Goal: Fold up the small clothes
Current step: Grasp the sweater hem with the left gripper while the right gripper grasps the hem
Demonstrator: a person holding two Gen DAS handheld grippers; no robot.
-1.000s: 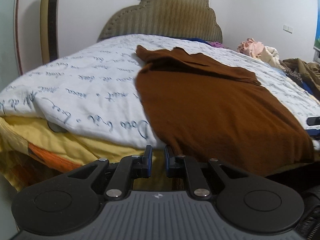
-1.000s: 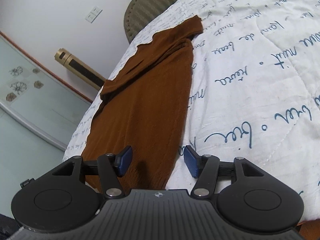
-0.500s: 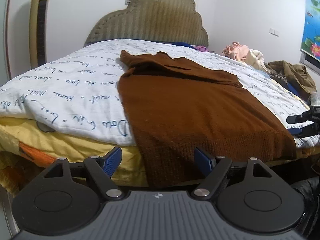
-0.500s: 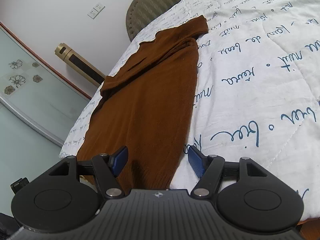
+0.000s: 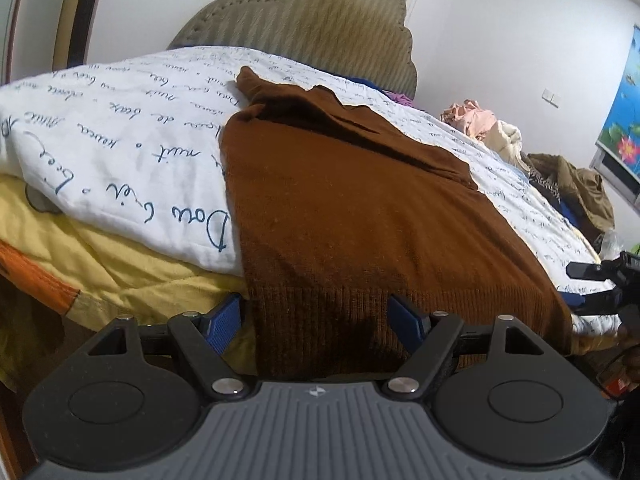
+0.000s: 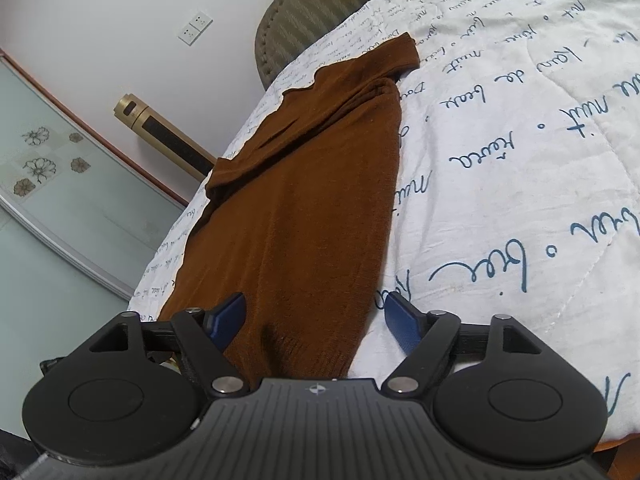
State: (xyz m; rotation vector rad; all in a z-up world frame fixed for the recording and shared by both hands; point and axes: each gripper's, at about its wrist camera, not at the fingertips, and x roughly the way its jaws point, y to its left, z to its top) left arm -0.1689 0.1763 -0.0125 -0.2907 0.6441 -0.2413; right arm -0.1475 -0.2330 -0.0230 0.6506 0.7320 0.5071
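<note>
Brown sweater point(image 5: 360, 208) is seen laid lengthwise on the quilt point(image 5: 120, 152), sleeves already tucked in, its hem framed at the near edge by the spread left gripper point(image 5: 316, 322) and the just-widened right gripper point(image 6: 316, 320), nothing pinched, the end-to-end fold judged outstanding.

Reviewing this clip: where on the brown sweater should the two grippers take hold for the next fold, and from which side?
Grip the ribbed hem of the brown sweater, one corner each, coming from the foot edge of the bed. The hem hangs over that edge, and the open left gripper and right gripper, whose jaws have just been opening, already straddle its corners.
</note>
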